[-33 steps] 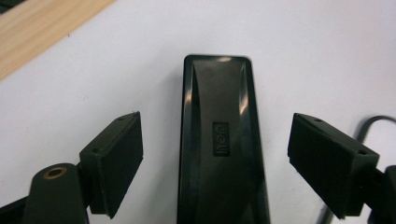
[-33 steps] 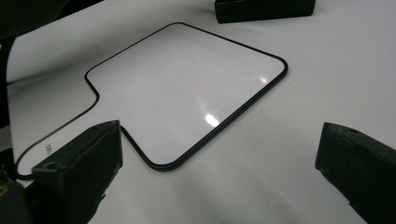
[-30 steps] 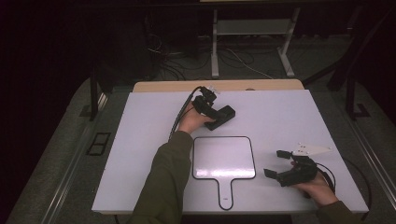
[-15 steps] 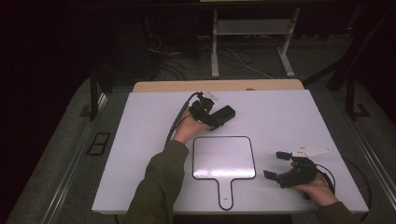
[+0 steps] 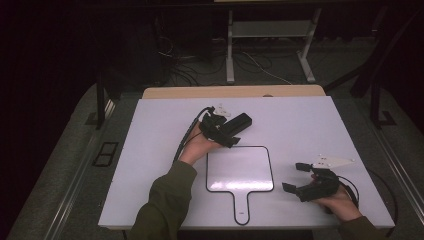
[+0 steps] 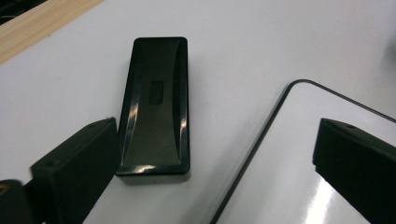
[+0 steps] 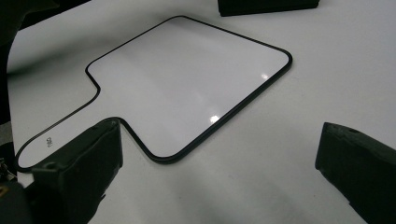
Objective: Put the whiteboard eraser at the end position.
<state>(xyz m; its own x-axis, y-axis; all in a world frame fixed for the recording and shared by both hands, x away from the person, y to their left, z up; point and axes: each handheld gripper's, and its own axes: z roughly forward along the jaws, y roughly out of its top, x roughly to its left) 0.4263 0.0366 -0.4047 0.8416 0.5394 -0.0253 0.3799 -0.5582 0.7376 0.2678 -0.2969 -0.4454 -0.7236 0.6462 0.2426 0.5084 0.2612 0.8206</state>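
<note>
A person's left gripper [image 5: 239, 131] hangs just behind a black eraser [image 6: 154, 105] lying flat on the white bench [image 5: 150, 150], its jaws spread wide and holding nothing — one jaw almost against the eraser's long side, the other out over the corner of a paddle-shaped whiteboard [image 5: 240, 169]. The eraser sits just beyond the board's far-left corner, close to it but apart. Near the bench's right front, the right gripper [image 5: 299, 177] waits with jaws equally wide and empty, aimed at the board. To pick up the eraser cleanly, the left gripper should probably shift sideways to straddle its narrow width, drop low, and close squarely across the long sides — not the slick curved top.
</note>
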